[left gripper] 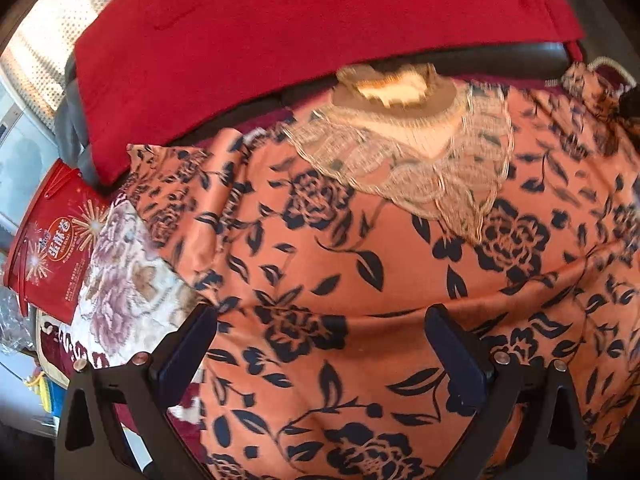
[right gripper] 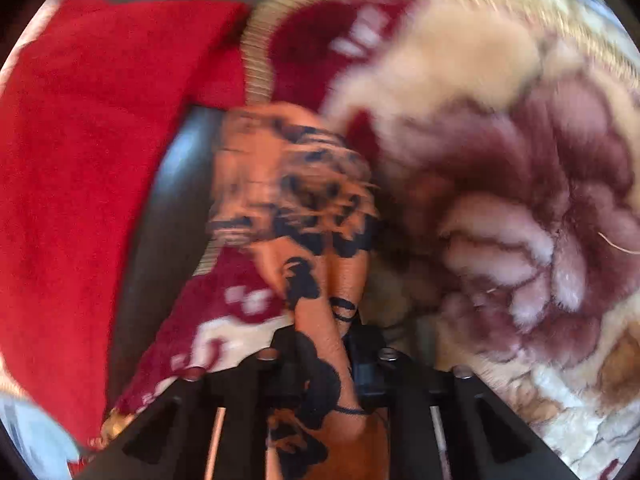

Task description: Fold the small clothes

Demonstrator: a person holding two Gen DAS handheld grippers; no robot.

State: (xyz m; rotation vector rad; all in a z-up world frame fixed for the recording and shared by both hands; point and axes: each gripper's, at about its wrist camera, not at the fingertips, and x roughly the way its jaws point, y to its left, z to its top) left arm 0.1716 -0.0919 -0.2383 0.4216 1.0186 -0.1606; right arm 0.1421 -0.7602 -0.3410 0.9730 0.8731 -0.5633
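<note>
Here, left gripper point(left gripper: 320, 344) with jaws spread wide, nothing pinched between them, poised over the orange floral garment point(left gripper: 400, 264) that fills the space between and ahead of the two dark fingers point(left gripper: 188, 344). Farther ahead of the jaws, a beige lace collar point(left gripper: 404, 164) at the garment's neckline; beyond that, a red cloth point(left gripper: 304, 32) draped over a dark padded surface. Off to the left of the left finger, a plush floral blanket point(left gripper: 128, 264) under the garment, and past it a red printed box point(left gripper: 52, 248). Right gripper point(right gripper: 324, 344) with jaws nearly together, clamped on a bunched fold of the same orange floral garment point(right gripper: 296, 184), the fabric rising straight out ahead of the fingertips, blurred. To the right of those jaws, the plush floral blanket point(right gripper: 500, 184); to the left, the red cloth point(right gripper: 80, 160).
</note>
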